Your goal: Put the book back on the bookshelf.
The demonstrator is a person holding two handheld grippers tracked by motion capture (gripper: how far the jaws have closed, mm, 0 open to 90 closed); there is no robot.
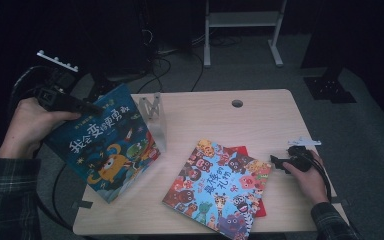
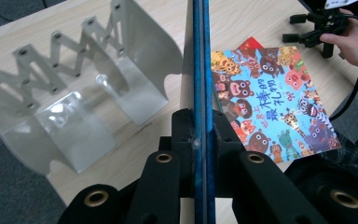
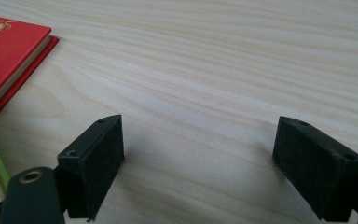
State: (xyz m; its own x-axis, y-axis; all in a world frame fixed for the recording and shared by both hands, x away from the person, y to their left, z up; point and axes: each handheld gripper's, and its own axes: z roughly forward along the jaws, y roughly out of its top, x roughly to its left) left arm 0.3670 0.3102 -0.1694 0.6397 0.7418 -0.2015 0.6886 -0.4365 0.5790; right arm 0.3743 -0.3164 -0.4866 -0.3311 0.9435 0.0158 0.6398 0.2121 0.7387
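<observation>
Left tool (image 2: 200, 135) pinching blue book (image 1: 107, 145) by edge, lifted at bench's 9 o'clock; keep upright, lower into rack (image 1: 155, 117) slot; right tool (image 3: 198, 163) spread, idle

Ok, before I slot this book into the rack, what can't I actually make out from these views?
- Red book: in the high view the animal-cover book lies over it, cover hidden.
- Blue book: left gripper view shows it edge-on, so its cover is unreadable there.
- Rack: in the high view the blue book hides its lower left part.
- Right gripper: open above bare table; contact unclear.
</observation>
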